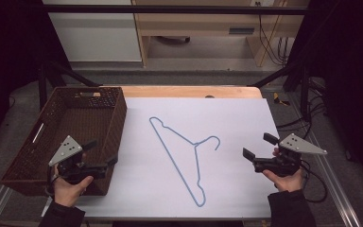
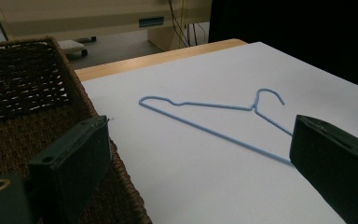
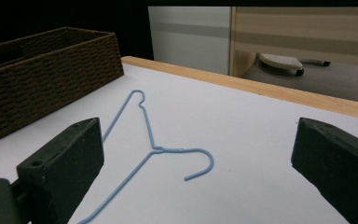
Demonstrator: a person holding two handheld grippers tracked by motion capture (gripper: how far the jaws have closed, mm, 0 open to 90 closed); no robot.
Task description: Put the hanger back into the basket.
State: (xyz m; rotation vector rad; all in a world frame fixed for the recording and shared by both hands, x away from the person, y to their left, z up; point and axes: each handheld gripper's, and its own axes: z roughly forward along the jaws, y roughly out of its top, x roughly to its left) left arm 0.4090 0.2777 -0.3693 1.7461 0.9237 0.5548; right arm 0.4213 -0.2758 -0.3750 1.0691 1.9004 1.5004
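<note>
A white sheet (image 1: 236, 189) covers the table, with a wicker basket (image 1: 23, 156) at its left edge. A thin blue wire hanger (image 1: 182, 153) lies flat mid-sheet, right of the basket, hook pointing away from it. The left gripper (image 1: 105, 156), over the basket's near corner, and the right gripper (image 1: 260, 145) have jaws apart, empty. Flush wire probably slips a pinch, or the sheet gets snagged.
</note>
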